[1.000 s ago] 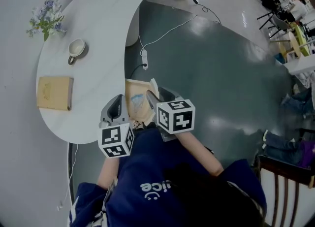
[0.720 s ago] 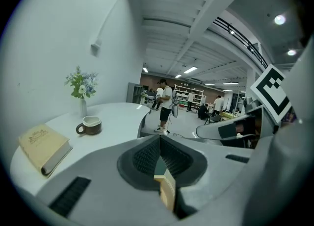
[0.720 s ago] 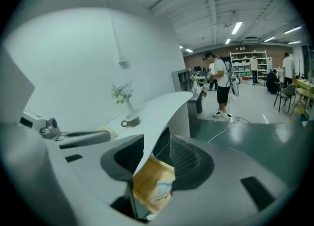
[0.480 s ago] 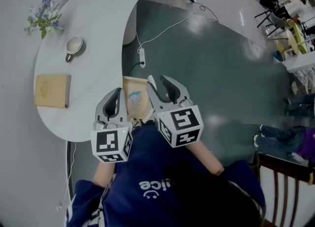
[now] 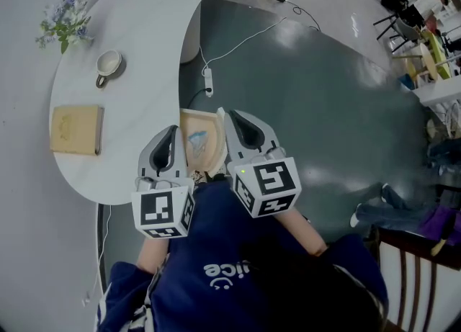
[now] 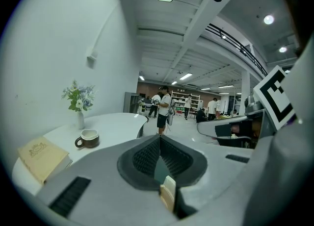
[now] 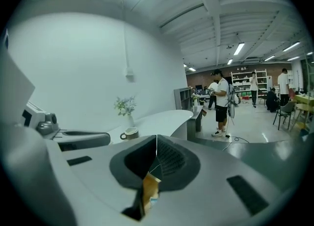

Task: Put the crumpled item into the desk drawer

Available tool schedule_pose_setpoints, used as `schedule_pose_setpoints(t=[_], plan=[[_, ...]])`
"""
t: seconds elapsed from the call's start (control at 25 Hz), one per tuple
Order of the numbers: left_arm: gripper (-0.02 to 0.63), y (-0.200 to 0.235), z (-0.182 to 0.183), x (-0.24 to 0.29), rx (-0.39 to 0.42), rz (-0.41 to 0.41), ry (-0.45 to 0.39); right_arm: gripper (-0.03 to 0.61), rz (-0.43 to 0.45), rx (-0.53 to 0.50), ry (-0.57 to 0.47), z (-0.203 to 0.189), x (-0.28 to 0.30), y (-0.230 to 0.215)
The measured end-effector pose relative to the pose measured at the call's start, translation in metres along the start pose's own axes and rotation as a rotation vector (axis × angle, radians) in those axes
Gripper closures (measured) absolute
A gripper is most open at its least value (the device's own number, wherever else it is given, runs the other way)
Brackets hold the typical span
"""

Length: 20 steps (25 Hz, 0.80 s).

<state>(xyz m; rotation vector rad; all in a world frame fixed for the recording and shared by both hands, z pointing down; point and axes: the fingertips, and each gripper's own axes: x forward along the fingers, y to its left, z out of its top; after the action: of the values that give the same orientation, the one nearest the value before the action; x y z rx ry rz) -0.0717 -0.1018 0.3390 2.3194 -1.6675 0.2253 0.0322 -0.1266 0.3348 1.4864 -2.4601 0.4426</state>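
Under the white desk's (image 5: pixel 137 50) near edge, the wooden drawer (image 5: pixel 193 117) stands pulled out. A crumpled blue-and-white item (image 5: pixel 199 138) lies inside it. My left gripper (image 5: pixel 170 131) hovers over the desk edge just left of the drawer, jaws together and empty (image 6: pixel 159 139). My right gripper (image 5: pixel 232 117) hangs above the drawer's right side. Its jaws have just been closing and now meet with nothing between them (image 7: pixel 156 139). A slice of the drawer (image 7: pixel 148 190) shows below the right gripper's jaws.
On the desk sit a tan book (image 5: pixel 75 130), a cup (image 5: pixel 109 64) and a vase of flowers (image 5: pixel 66 24). A power strip with its cable (image 5: pixel 209 93) lies on the grey floor beyond the drawer. A dark chair (image 5: pixel 418 266) stands at the lower right. People stand far off.
Both grippers have risen from the drawer toward the camera. The right gripper's jaws, wide apart half a second ago, have come together empty. The crumpled item stays in the drawer.
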Motion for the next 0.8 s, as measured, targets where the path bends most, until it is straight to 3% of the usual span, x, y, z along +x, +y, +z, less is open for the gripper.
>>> schedule_pose_setpoints(t=[0.24, 0.56, 0.8], plan=[[0.609, 0.000, 0.002, 0.001, 0.005, 0.003, -0.005, 0.572, 0.043, 0.049, -0.058, 0.001, 0.000, 0.002], [0.609, 0.000, 0.001, 0.002, 0.015, 0.011, 0.004, 0.572, 0.017, -0.031, -0.046, -0.002, 0.002, 0.002], [0.609, 0.001, -0.002, 0.005, 0.017, 0.016, 0.010, 0.572, 0.019, -0.024, -0.027, -0.009, 0.005, -0.001]])
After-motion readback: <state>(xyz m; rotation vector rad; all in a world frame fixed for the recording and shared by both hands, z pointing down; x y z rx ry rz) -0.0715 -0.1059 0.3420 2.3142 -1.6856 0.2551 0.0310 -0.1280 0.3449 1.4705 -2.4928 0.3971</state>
